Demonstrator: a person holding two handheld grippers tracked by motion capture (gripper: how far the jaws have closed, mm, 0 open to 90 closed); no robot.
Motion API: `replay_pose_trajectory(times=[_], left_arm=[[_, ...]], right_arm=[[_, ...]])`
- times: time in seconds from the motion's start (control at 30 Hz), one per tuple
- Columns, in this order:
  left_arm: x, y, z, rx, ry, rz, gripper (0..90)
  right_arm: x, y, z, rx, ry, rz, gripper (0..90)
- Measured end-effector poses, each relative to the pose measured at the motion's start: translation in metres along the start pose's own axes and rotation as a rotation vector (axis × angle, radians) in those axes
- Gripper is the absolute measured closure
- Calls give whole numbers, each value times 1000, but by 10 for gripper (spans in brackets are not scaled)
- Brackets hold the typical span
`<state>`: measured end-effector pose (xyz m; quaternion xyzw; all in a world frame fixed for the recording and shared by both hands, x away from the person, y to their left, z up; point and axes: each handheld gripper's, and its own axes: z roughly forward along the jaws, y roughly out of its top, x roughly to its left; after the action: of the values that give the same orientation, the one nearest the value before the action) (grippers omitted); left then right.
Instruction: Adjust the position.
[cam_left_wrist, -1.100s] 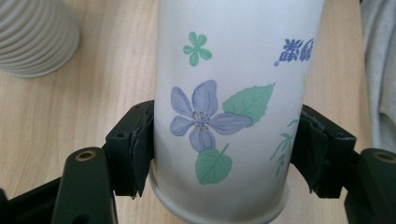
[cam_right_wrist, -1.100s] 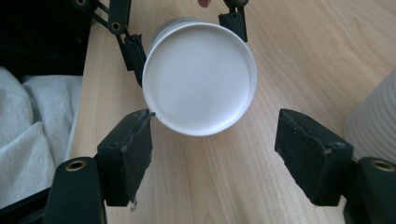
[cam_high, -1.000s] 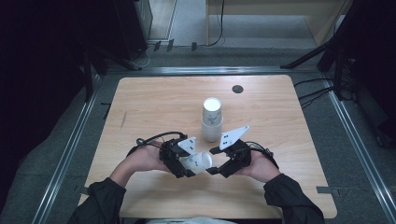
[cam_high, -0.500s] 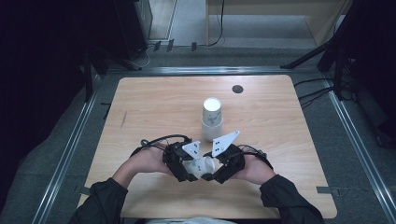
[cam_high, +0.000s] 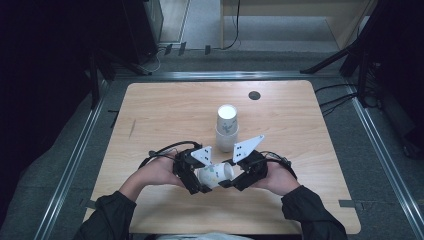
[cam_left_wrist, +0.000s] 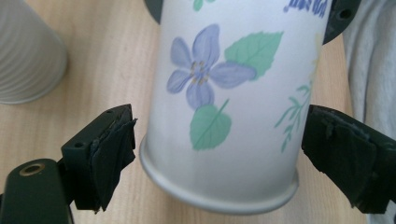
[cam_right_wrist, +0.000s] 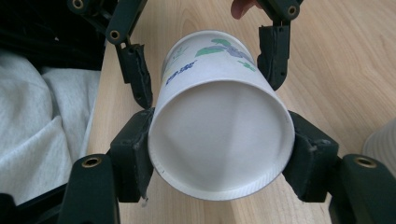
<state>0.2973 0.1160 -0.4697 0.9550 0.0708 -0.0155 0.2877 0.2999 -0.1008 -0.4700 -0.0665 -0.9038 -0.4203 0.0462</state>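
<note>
While both hands meet near the table's (cam_high: 150, 105) front edge, the high view shows a paper cup (cam_high: 216, 175) lying on its side between the left gripper (cam_high: 196, 181) and the right gripper (cam_high: 231, 179), its long axis running from one to the other; a stack of cups (cam_high: 226, 128) stands upright just beyond. Both forearms enter from below, wrists angled inward.

Left gripper view: the cup's (cam_left_wrist: 224, 116) base end sits between the jaws, which have just been opening and stand clear of its wall, so this side has let go.

Right gripper view: the cup's (cam_right_wrist: 219, 135) open mouth faces the camera, and the jaws have just been closing; their pads press the rim on both sides, so the cup is now grasped here.
</note>
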Motion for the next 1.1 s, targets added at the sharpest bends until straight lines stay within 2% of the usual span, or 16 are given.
replay_pose_trajectory(times=[0.1, 0.33, 0.43, 0.5, 0.57, 0.6, 0.73, 0.87, 0.93, 1.0, 1.1], left_arm=[[2, -2, -5, -49, 3, -21, 94], [1, -8, -14, -115, 34, -77, 94], [0, -11, -16, -143, 37, -104, 81], [-1, -12, -16, -153, 63, -120, 28], [-3, -13, -17, -168, 77, -134, 24], [-4, -14, -17, -177, 80, -135, 24], [-6, -17, -17, -237, 71, -179, 25], [-8, -18, -16, -272, 87, -182, 26], [-8, -18, -16, -312, 70, -196, 38], [-8, -18, -17, -348, 61, -197, 62], [-10, -20, -19, -383, 55, -194, 64]], right_arm=[[-1, 0, -5, -14, -1, 6, 349], [-6, 3, -15, -47, 3, 15, 349], [-8, 5, -18, -64, 13, 29, 348], [-10, 6, -20, -68, 20, 43, 349], [-13, 7, -21, -76, 33, 58, 349], [-14, 7, -21, -79, 34, 61, 349], [-18, 9, -22, -90, 63, 72, 349], [-20, 11, -20, -105, 96, 76, 349], [-20, 13, -19, -101, 104, 70, 349], [-21, 14, -20, -120, 118, 68, 348], [-21, 16, -21, -138, 130, 69, 348]])
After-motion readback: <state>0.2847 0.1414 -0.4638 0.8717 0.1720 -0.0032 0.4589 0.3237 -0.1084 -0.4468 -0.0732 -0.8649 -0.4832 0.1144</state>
